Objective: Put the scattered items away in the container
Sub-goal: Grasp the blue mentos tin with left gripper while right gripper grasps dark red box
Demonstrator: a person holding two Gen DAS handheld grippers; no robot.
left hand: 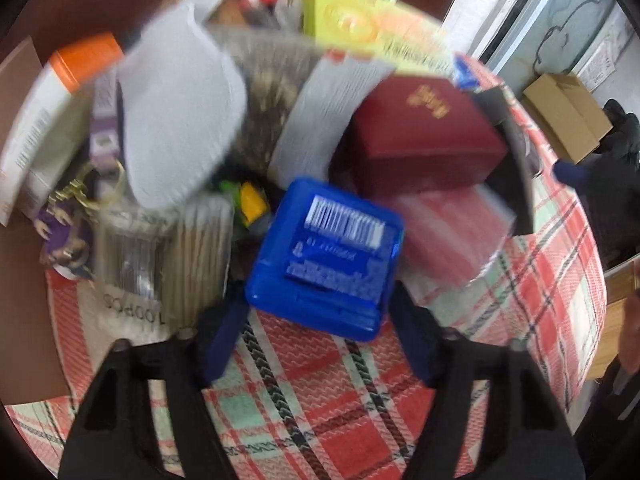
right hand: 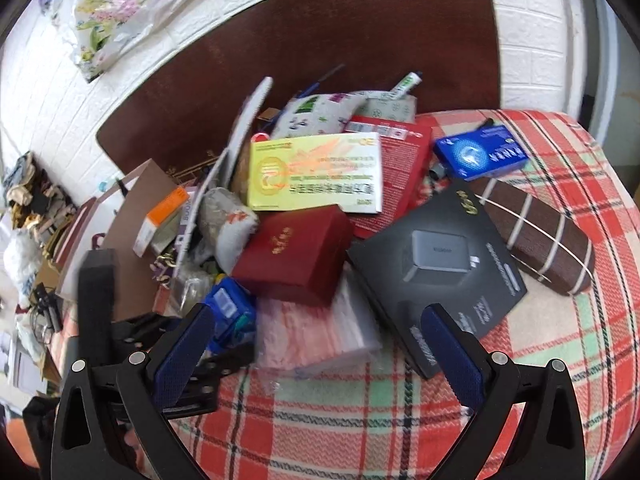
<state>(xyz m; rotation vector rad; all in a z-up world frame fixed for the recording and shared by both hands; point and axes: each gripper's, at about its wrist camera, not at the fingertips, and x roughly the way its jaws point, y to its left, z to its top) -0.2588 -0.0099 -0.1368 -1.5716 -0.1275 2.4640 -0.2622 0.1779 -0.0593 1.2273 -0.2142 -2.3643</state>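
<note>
Two tools over a big pile of things on a red checked cloth

In the left wrist view, the left tool (left hand: pixel 316 344) is spread wide, and a blue plastic case (left hand: pixel 326 256) sits between its tips; the blur hides whether the tips touch it. Behind the case is a dark red box (left hand: pixel 424 128). In the right wrist view, the right tool (right hand: pixel 320 356) is wide open and holds nothing, above a clear pink packet (right hand: pixel 316 336). To the right lie a black charger box (right hand: pixel 440 264) and a brown striped case (right hand: pixel 536 236). I cannot tell which thing is the container.
</note>
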